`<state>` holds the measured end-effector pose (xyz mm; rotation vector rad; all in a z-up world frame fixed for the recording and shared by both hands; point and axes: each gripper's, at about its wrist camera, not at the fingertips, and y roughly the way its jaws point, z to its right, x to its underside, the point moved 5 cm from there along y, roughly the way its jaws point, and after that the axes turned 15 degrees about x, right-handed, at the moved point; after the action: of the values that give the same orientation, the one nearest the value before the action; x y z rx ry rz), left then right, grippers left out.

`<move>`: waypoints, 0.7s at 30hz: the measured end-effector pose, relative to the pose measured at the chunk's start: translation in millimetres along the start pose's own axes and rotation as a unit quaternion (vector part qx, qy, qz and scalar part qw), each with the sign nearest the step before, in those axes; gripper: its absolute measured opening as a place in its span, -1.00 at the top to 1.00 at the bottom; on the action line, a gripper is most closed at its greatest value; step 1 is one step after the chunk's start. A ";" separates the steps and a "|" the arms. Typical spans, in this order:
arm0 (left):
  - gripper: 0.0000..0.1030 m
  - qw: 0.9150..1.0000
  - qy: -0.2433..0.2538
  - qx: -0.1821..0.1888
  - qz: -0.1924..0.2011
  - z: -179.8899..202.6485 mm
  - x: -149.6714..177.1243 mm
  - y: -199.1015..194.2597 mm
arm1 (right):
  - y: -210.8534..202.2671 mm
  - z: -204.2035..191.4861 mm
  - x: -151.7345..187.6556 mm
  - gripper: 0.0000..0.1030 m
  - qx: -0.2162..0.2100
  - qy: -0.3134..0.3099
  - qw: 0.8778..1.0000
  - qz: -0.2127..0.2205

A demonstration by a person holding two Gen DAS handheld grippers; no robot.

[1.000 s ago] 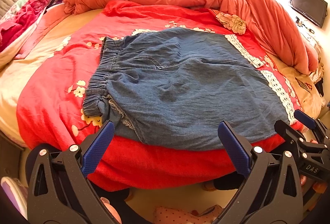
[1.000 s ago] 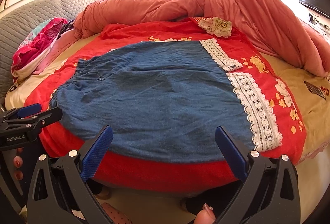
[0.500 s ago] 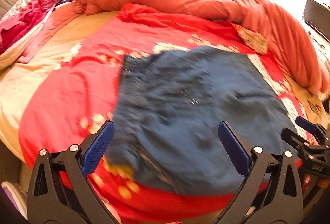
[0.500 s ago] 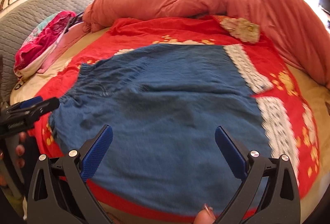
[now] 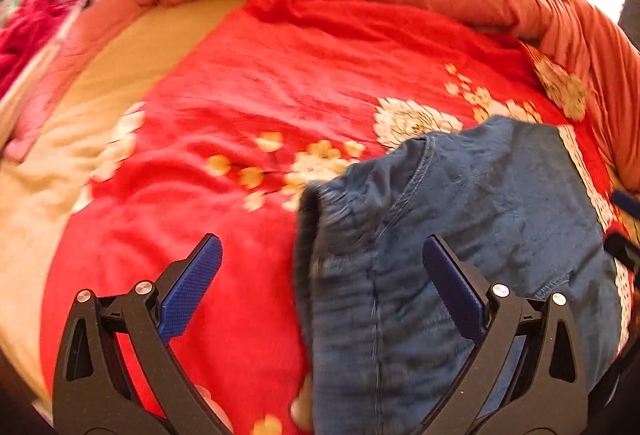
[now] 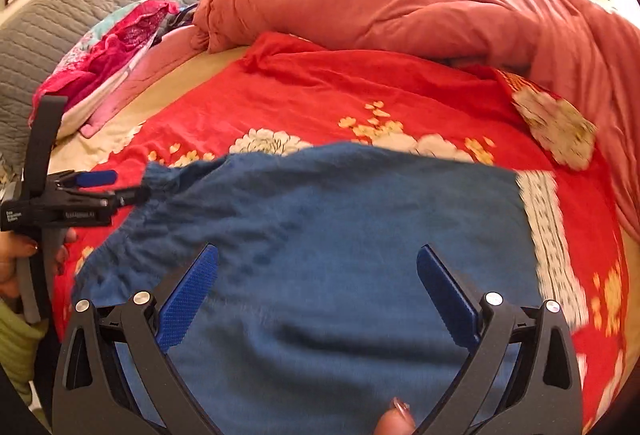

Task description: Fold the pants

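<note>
Both tongs, left tongs (image 5: 322,281) and right tongs (image 6: 318,291), are hovering spread wide over the denim pants (image 6: 340,235) lying at the bed's (image 6: 180,79) near edge.

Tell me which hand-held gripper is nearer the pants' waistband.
Left. The left hand-held gripper straddles the waistband, open. The right hand-held gripper is open over the pants mid-fabric, nearer the lace hem.

Blue denim pants (image 6: 340,235), red floral blanket (image 6: 360,95)
</note>
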<state>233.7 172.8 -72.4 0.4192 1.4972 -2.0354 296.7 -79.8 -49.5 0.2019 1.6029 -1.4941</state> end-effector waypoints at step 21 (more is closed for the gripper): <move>0.51 0.990 0.086 0.036 0.102 5.3 -19.3 -15.3 | 106.2 -54.7 -81.6 -0.91 -0.068 -0.191 0.979 -0.012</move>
<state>240.0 176.0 -48.2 0.7623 1.4165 -1.9357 386.4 30.4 -76.9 -0.1731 1.3900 -1.3393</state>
